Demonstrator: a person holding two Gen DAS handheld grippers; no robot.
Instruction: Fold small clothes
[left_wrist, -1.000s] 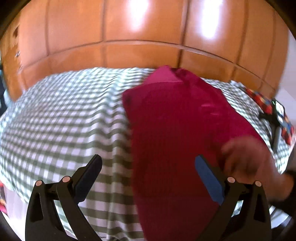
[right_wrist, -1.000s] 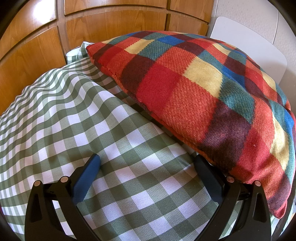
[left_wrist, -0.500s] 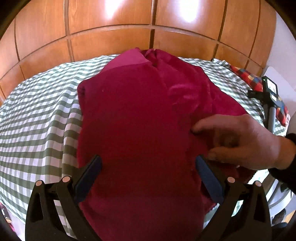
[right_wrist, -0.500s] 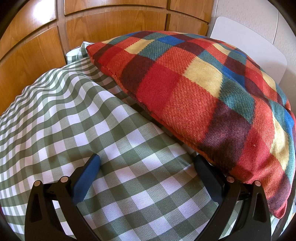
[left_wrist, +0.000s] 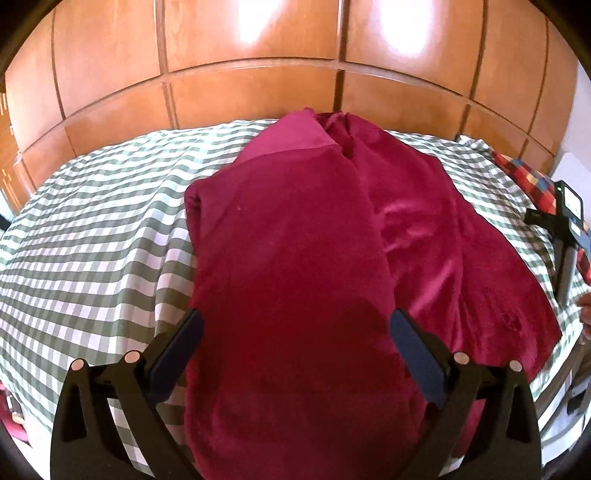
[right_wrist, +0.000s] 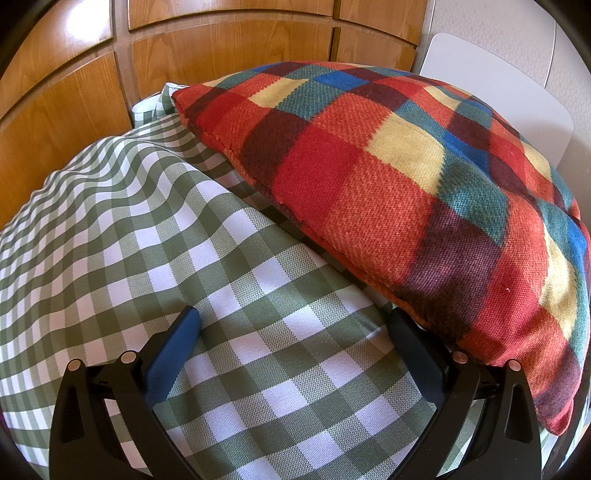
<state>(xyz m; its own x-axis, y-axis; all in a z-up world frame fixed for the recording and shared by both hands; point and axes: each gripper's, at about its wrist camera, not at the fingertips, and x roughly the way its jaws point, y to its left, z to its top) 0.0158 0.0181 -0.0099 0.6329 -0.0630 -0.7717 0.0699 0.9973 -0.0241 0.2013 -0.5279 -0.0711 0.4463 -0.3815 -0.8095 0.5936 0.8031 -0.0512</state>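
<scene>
Hovering over the dark red, soft fleece garment (left_wrist: 295, 288), the left gripper (left_wrist: 293, 325) keeps its two blue-padded fingers (left_wrist: 177, 354) wide apart, holding nothing, with the cloth lying between and below them. What has just changed is the bare hand: half a second ago it pressed on the garment at about 3 o'clock, and now only a small part of the hand (left_wrist: 585, 306) shows at the picture's edge, clear of the cloth. The garment lies on the green and white checked bedsheet (left_wrist: 92, 240), spreading from 6 o'clock towards 12 o'clock, with one long layer over the left half and a wrinkled part towards 2 o'clock. I judge that the smoothing is finished and the next fold can start. The right gripper (right_wrist: 293, 332) has not moved; its fingers are also apart and empty, resting low over the checked sheet, just beside the red, yellow and blue plaid cushion (right_wrist: 406, 184) at 2 o'clock. From the left view, this other tool (left_wrist: 565, 221) is seen at 3 o'clock.
</scene>
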